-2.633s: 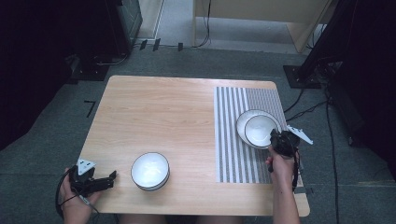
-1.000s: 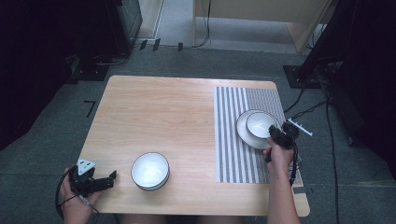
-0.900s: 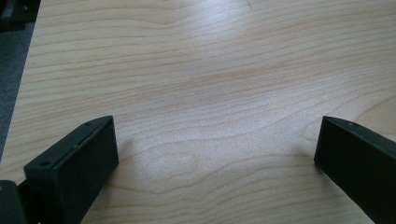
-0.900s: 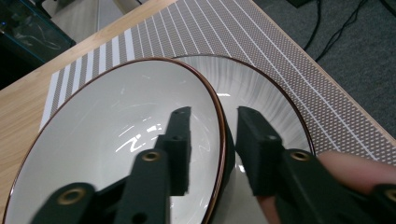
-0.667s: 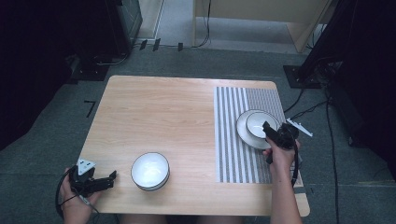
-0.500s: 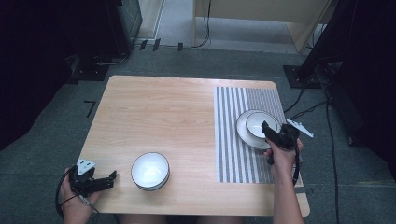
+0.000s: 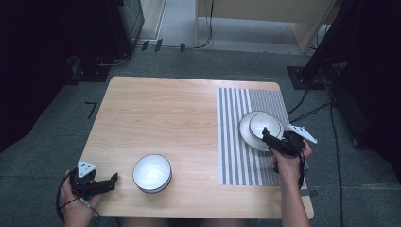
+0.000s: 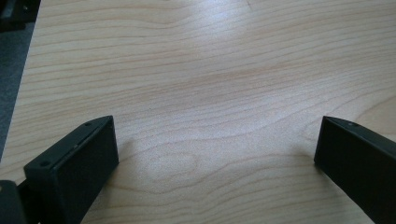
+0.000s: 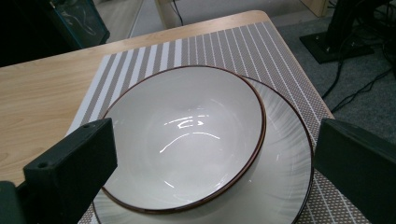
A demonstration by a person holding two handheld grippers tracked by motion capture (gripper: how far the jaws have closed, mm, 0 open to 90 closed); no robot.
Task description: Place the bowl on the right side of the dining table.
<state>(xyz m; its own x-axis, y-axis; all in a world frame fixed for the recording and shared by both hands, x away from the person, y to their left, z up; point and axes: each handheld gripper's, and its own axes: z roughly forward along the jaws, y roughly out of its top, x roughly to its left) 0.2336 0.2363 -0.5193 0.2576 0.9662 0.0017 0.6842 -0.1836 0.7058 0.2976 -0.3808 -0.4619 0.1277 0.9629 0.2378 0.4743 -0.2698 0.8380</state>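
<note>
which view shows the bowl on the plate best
The right gripper view: the bowl fills the frame between the open jaws, tilted on the plate, with its dark rim and glossy inside plain. The high view shows the bowl small, at the tip of the right gripper. The left gripper view looks at bare table.

No legible text, label, brand, number or sign appears on any surface. A small black angular mark (image 7: 91,109) lies on the grey carpet floor (image 7: 56,142); it cannot be read as a character.
</note>
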